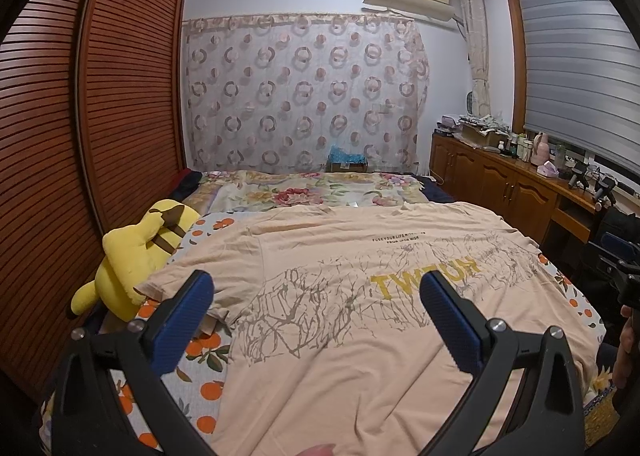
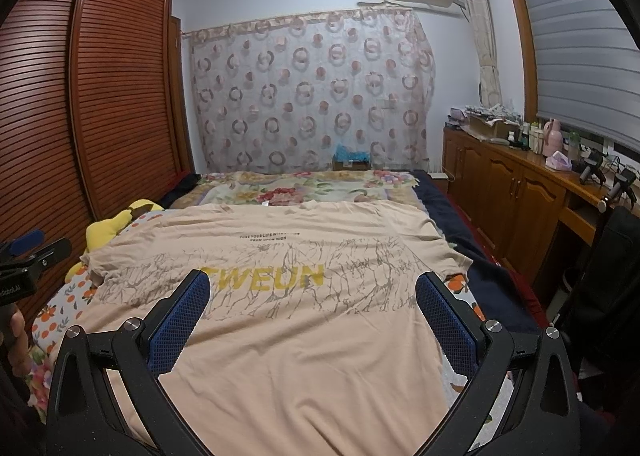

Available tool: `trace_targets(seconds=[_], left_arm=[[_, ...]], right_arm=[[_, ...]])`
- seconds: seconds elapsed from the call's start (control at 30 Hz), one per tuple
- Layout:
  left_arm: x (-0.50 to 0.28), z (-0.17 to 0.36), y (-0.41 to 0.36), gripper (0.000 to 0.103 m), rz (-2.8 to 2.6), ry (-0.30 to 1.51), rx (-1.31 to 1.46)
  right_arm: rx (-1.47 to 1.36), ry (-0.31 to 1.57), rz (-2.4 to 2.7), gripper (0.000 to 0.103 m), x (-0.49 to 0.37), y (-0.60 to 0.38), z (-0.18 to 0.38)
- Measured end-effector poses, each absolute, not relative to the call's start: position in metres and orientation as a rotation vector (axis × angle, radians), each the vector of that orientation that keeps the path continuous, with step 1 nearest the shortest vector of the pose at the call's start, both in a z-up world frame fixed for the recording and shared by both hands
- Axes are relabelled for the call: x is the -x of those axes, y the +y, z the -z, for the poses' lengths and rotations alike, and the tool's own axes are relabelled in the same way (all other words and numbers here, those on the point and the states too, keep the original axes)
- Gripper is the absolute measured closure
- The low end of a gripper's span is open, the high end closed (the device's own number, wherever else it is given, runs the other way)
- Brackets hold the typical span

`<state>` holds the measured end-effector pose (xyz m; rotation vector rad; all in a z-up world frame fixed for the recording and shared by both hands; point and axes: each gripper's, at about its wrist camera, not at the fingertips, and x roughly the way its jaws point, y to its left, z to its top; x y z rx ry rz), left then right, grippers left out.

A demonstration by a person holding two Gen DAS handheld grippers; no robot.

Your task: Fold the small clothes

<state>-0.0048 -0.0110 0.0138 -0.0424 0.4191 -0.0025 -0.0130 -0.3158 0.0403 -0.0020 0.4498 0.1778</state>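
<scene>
Peach T-shirt (image 2: 288, 320) spread flat, print side up, on the bed (image 1: 200, 352) over an orange-print sheet. Left gripper (image 1: 316, 296) and right gripper (image 2: 312, 296) both hover above its near half, fingers spread wide, gripping nothing. Yellow plush toy (image 1: 132, 256) lies beside the shirt's left sleeve.

I'm looking down a bed (image 2: 500, 268) whose near half wears an orange-fruit print sheet (image 1: 208, 352). Spread flat on that sheet lies a peach T-shirt (image 2: 304, 356), printed side up, its collar toward the far end. A yellow plush toy (image 1: 136, 256) rests at the bed's left edge, touching the shirt's sleeve. Beyond the collar a floral blanket (image 1: 304, 192) covers the far end, with a dark blue cover (image 2: 480, 252) along the right side.
</scene>
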Motion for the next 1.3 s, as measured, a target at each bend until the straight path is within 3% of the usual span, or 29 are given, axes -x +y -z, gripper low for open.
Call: trace_targets(seconds=[1.3], left_arm=[[0.012,-0.036,-0.024,0.0,0.002,0.409,0.038]], right_arm=[[-0.002,0.443,-0.178,0.0,0.014,-0.316,-0.039]])
